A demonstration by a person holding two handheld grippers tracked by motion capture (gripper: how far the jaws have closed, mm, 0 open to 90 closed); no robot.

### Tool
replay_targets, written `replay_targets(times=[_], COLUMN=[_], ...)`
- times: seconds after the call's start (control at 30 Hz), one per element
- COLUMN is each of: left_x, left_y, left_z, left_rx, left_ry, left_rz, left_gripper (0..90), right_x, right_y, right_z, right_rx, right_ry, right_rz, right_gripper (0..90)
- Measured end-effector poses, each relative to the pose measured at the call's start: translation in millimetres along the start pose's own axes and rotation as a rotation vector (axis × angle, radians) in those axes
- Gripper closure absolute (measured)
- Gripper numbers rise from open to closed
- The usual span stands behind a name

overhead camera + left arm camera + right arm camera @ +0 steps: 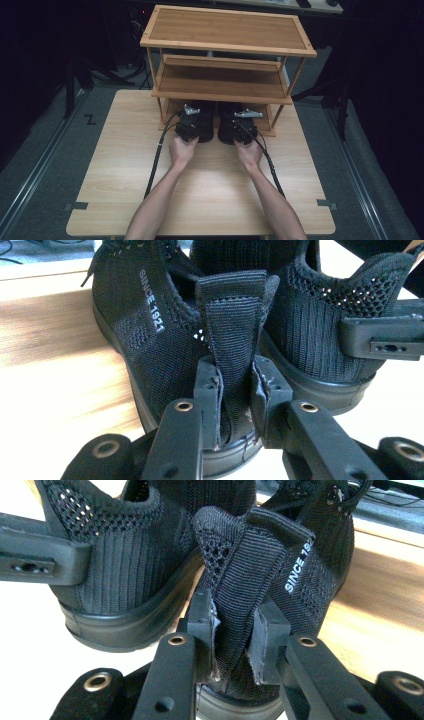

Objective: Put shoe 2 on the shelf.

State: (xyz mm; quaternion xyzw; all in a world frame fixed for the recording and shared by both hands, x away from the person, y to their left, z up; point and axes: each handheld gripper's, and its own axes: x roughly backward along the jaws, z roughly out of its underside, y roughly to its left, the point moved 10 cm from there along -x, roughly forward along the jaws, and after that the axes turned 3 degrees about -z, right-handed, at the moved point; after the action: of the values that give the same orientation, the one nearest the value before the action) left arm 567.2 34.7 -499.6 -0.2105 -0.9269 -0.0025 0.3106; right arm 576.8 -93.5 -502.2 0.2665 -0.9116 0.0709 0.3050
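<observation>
At the far middle of the counter, seen from the high view, the left tool and the right tool sit side by side at the mouth of the bottom tier of a bamboo shoe rack, each held by a hand, with two dark shoes just under that lowest shelf; the upper tiers look bare. Along the left gripper view, the left tool has its jaws pinched together on the heel tab of the left shoe, the one printed "SINCE 1921", while the right shoe stands just beside it with the other tool's jaw at its heel. Along the right gripper view, the right tool is likewise clamped on the heel tab of its own shoe, the neighbouring shoe close alongside. Judging by this, the step in hand is handling the pair at the rack's lowest level, whether setting them in or drawing them out cannot be told. The next move calls for both hands to travel together, level and parallel, keeping the heels low enough to clear the shelf above.
</observation>
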Motion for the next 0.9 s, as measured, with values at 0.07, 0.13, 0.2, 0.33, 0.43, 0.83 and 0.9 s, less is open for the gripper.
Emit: replay_targets(times=[0.07, 0.13, 0.2, 0.33, 0.43, 0.83, 0.9], left_x=[-0.7, -2.0, -4.7, -7.9, -9.7, -7.2, -5.0], left_y=[0.3, 0.0, -1.2, -4.3, -4.8, -2.1, -2.1], left_z=[-1.0, -1.8, -2.7, -5.7, -6.1, -7.3, -7.0], left_rx=[0.005, 0.005, -0.014, -0.03, -0.039, -0.06, -0.055], left_ry=[-0.007, -0.012, -0.007, 0.0, 0.004, -0.008, -0.008], left_rz=[0.0, 0.001, -0.005, -0.009, -0.008, -0.019, -0.011], left_gripper=[76.2, 76.2, 76.2, 76.0, 76.0, 66.3, 58.8], right_x=[-1.8, -4.4, -6.7, -10.2, -10.7, -12.8, -9.4], right_y=[0.9, 2.4, 3.7, 4.1, 2.7, 2.5, 1.8], right_z=[-1.4, -2.2, -2.8, -4.3, -5.3, -7.0, -7.2], right_rx=[0.003, 0.016, 0.027, 0.04, 0.043, 0.066, 0.063], right_ry=[0.001, 0.005, 0.01, 0.012, 0.01, -0.004, -0.013], right_rz=[-0.006, -0.004, 0.003, 0.0, 0.0, -0.006, 0.0], right_gripper=[74.7, 74.7, 74.8, 74.9, 74.9, 63.8, 57.0])
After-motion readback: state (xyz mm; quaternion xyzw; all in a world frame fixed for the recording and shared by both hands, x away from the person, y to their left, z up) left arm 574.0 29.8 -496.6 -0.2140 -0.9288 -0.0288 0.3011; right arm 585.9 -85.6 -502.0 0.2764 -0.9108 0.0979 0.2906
